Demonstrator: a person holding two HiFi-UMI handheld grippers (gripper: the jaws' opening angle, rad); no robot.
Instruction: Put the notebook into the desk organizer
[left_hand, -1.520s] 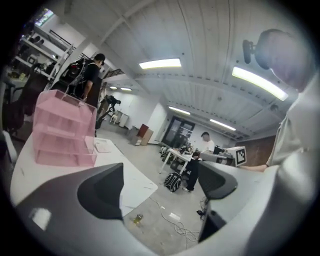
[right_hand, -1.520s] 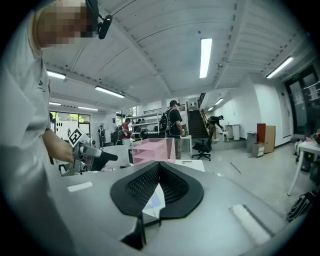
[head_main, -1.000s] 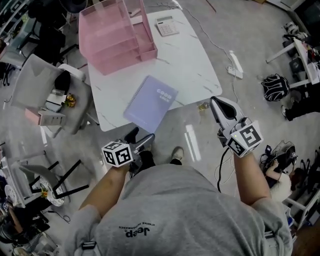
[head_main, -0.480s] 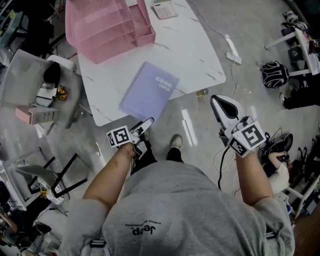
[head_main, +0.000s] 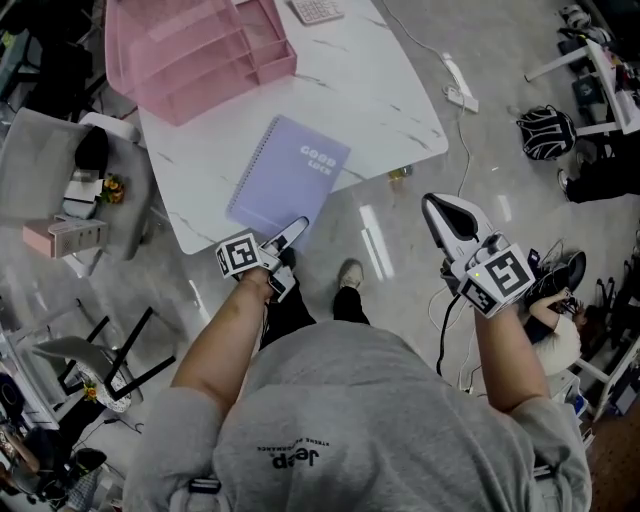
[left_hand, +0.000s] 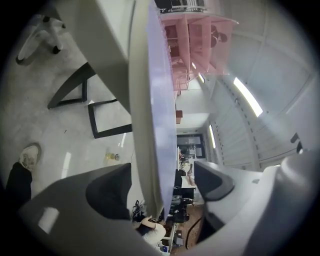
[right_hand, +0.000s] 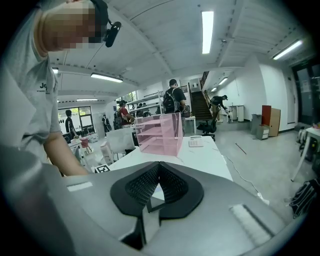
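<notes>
Inspecting the left gripper (head_main: 288, 238) first: found at the near corner of the notebook (head_main: 288, 178), with jaws wide apart and closing. Seen in the left gripper view set either side of the notebook's edge and the table (head_main: 380, 100) edge beneath it, with neither pad yet pressing.

Noted the notebook lying flat, cover up, close to the front edge of the table and well apart from the pink organizer (head_main: 190, 50) at the far left corner. Noted a calculator (head_main: 318, 10) just beside the organizer.

Found the right gripper (head_main: 440, 212) held off the table to the right, above the floor, with jaws shut together and empty.

Recorded a grey chair (head_main: 50, 170) left of the table and a shoe (head_main: 350, 275) on the floor below the front edge.
</notes>
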